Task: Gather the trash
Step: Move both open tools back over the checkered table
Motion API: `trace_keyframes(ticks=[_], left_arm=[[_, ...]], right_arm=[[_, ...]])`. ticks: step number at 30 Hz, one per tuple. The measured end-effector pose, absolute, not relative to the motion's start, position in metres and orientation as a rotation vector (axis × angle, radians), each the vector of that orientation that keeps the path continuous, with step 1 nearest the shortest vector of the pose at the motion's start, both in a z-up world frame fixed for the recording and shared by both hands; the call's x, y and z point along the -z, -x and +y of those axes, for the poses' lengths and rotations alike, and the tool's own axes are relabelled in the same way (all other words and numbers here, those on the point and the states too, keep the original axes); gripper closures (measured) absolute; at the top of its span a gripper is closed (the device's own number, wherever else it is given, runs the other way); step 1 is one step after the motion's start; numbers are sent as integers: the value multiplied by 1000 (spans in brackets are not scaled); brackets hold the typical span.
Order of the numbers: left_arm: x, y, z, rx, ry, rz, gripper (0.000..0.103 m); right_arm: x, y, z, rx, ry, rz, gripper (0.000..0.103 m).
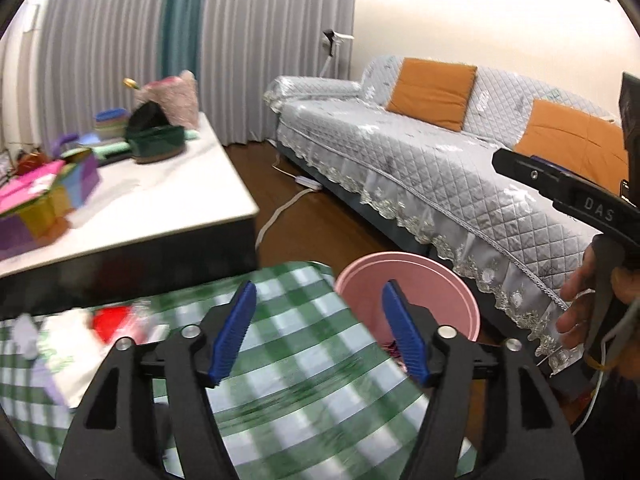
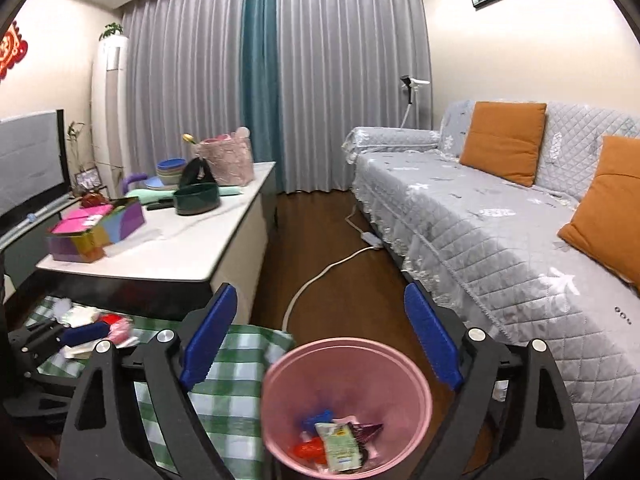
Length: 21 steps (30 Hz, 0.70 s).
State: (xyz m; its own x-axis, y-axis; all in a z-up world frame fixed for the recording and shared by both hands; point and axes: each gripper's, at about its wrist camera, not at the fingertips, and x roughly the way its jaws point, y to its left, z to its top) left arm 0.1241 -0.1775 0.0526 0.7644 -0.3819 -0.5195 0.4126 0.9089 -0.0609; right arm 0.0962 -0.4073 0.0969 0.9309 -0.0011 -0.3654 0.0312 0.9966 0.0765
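The right gripper (image 2: 320, 344) is seen with its blue pads spread wide and nothing between them, held above a pink bin (image 2: 346, 408) that stands on the wooden floor between a low table draped in a green checked cloth (image 2: 224, 384) and a grey quilted sofa (image 2: 500, 240). Wrappers and other trash (image 2: 340, 440) are seen lying at the bottom of the bin. The left gripper (image 1: 318, 332) is likewise held open and empty, over the edge of the cloth beside the bin (image 1: 408, 280). More scraps (image 1: 108, 320), blurred, are left on the cloth.
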Motion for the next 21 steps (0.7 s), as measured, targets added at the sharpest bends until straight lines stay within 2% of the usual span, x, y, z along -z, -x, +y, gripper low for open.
trace_keyframes(ticks=[4,15,21], left_arm=[[-65,-105,-145,399,-61,531,37],[-70,-70,-69,154,-11,430,37],[-81,-65,-9,19,17,393,37]], right_arm=[[-100,-91,-396,3,-101,379,15],[-80,-98,-340,-137,-58,464,16],[-67,-106,-301,-284,-70,524,38]])
